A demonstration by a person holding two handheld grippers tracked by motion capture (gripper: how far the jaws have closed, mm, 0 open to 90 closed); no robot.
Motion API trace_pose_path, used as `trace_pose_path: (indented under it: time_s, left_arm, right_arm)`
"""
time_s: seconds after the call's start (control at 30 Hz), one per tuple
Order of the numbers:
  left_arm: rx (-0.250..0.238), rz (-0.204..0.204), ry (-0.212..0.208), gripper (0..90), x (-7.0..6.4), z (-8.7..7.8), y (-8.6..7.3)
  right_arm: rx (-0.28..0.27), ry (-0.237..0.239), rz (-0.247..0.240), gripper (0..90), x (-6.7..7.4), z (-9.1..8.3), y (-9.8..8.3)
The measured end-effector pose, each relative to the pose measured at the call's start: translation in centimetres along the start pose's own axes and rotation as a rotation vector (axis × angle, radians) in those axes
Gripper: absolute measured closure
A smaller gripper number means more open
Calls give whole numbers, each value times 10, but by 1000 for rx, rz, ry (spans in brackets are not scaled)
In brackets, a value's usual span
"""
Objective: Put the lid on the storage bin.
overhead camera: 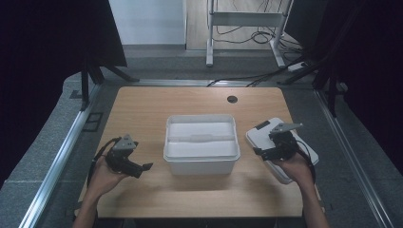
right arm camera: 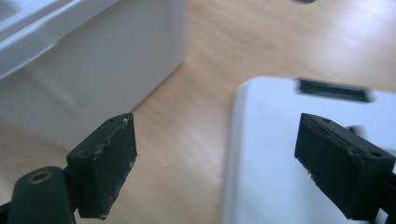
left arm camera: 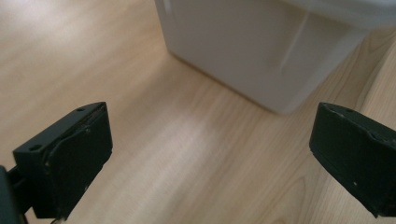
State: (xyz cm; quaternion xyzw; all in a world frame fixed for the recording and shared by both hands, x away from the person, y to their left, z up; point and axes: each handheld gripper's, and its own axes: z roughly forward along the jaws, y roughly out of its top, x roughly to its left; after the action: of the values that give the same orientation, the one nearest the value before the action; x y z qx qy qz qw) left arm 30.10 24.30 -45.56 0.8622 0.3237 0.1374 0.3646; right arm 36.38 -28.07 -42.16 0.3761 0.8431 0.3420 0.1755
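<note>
- On the wooden table (overhead camera: 142, 109), a white tub (overhead camera: 201, 144) is sitting in the middle, with its flat white lid (overhead camera: 266, 137) lying just to its right.
- Left gripper (overhead camera: 142, 167) is hanging spread and empty beside the tub's left wall.
- Right gripper (overhead camera: 266, 153) is hovering over the lid, jaws spread, pinching nothing.
- Risk, as I am judging it: the lid is overhanging the table's right edge, so a glancing pinch could tip it off.
- Bare wood around the tub is leaving room to move.

Wooden table (overhead camera: 142, 109), white bin (overhead camera: 201, 164), lid (overhead camera: 259, 137)
</note>
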Motion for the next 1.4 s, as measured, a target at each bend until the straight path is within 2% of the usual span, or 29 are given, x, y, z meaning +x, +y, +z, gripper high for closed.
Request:
trace_pose_path:
  time_s: [0.2,0.3,0.4,0.57,0.63,0.7,0.87,1.0,1.3,1.4]
  left_arm:
    - [10,-27,12,0,-14,14,-27]
    - [5,-36,8,0,-17,20,-37]
    - [5,-45,2,0,-21,27,-44]
    - [43,-64,-5,0,-26,39,-51]
    - [68,-54,-3,0,-28,42,-51]
    - [71,-44,-1,0,-30,43,-51]
    - [72,-46,-3,0,-30,44,-51]
    - [72,-47,-3,0,-29,44,-51]
    - [74,-47,-3,0,-30,44,-51]
    - [73,-47,-4,0,-30,44,-51]
  right_arm:
    - [46,-101,20,171,-28,1,7]
    - [76,-141,44,264,-41,6,3]
    - [115,-160,67,359,-51,13,-4]
    - [198,-175,75,604,-62,20,-17]
    - [227,-186,52,701,-64,21,-20]
    - [245,-192,27,826,-65,21,-22]
    - [230,-185,-11,842,-67,15,-23]
    - [194,-132,-31,842,-71,2,-18]
    - [140,-64,-140,842,-71,-39,11]
    - [131,-39,-163,842,-70,-52,21]
